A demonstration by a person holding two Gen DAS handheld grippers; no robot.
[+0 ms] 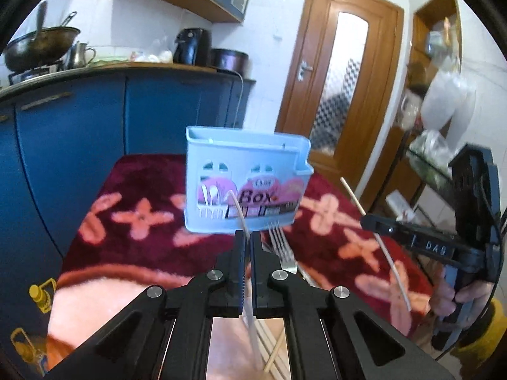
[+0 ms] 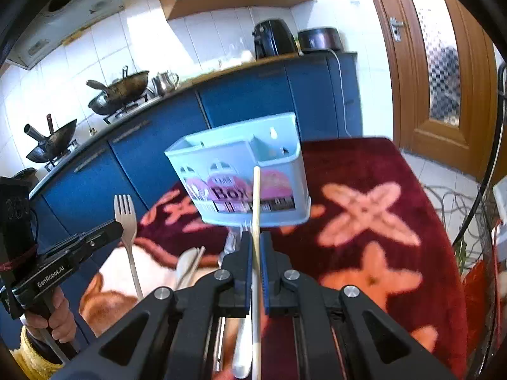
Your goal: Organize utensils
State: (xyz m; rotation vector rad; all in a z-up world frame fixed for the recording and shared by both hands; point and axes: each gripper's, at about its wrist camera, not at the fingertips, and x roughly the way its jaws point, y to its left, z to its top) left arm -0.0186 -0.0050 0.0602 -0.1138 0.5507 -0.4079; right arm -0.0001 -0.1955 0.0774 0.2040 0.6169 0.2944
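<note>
Utensils here handle light, stiff and slick: left gripper (image 1: 247, 237) jaws pinch a fork (image 2: 126, 218) mid-handle, right gripper (image 2: 256, 237) jaws clamp a chopstick (image 2: 256, 196) mid-length.

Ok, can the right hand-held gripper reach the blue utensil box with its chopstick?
Probably yes: right hand-held gripper, shut on the chopstick, faces the blue utensil box straight ahead, its top open and nothing between them.

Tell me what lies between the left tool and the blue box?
A fork on the cloth, tines toward the box, seen in the left wrist view.
</note>
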